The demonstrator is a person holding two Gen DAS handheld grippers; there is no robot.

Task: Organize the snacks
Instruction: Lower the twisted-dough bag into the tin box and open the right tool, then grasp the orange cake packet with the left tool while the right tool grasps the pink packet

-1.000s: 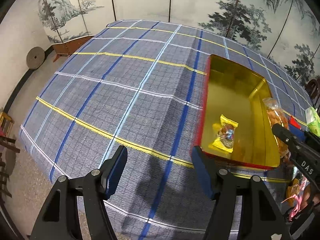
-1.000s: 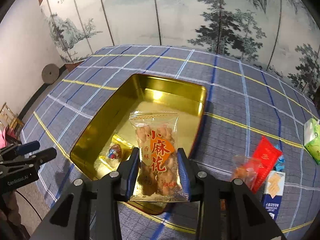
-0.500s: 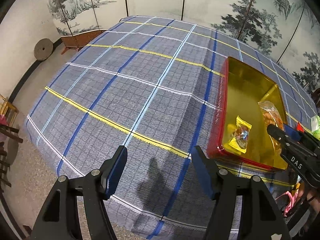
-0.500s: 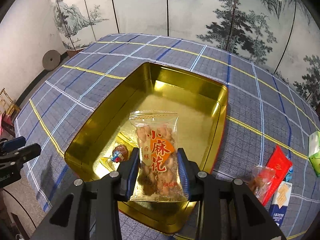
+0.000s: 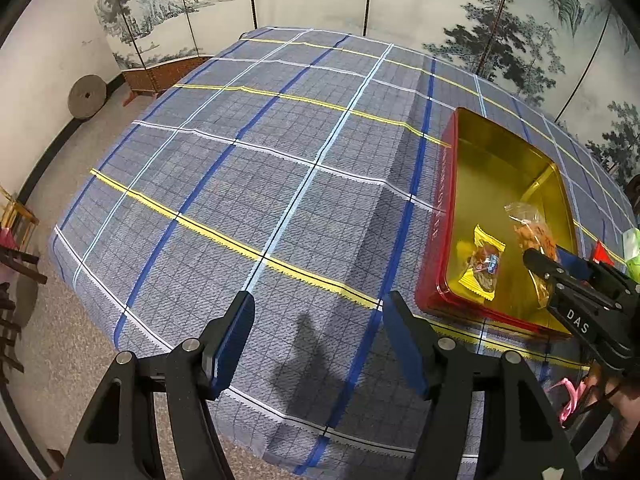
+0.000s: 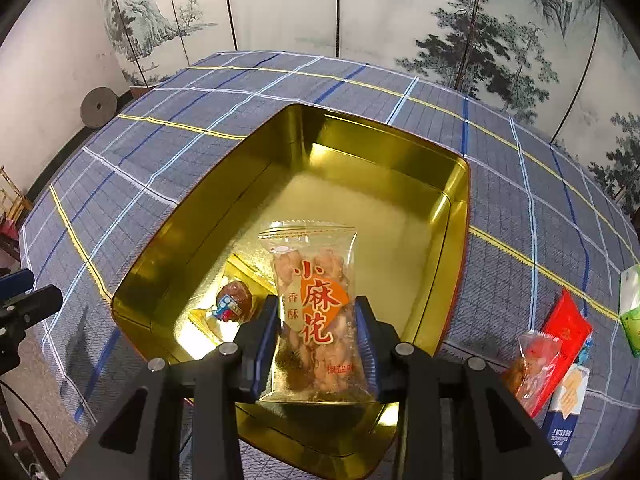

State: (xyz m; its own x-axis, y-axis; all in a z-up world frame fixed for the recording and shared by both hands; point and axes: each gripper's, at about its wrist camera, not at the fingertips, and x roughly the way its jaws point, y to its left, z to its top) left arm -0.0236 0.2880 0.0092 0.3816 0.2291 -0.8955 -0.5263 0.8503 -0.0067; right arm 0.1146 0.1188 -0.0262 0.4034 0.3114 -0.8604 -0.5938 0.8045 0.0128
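Gold inside and red outside, the tin [image 6: 456, 216] sits on the plaid cloth [image 5: 248, 184] that covers the table. Over its near end the right gripper [image 6: 316, 340] clamps a clear bag of fried twists [image 6: 316, 300], both blue pads pressed against the bag's sides; the bag stands upright between them, its sealed top edge pointing toward the far wall of the tin (orange label with red characters facing the camera). Whether the bag's lower edge touches the tin floor cannot be told. On the floor of the tin, just left of the bag, lies a small wrapped candy [image 6: 234, 304] in a yellow-edged wrapper.

To the right of the tin, on the cloth, a cluster of other snacks waits: a red packet [image 6: 568, 328], a clear bag with reddish contents [image 6: 528, 364], a blue-and-white box [image 6: 568, 404], and a green packet [image 6: 630, 312] at the edge.

The left gripper [image 5: 316, 340] hovers over bare cloth left of the tin, jaws apart, nothing between them.
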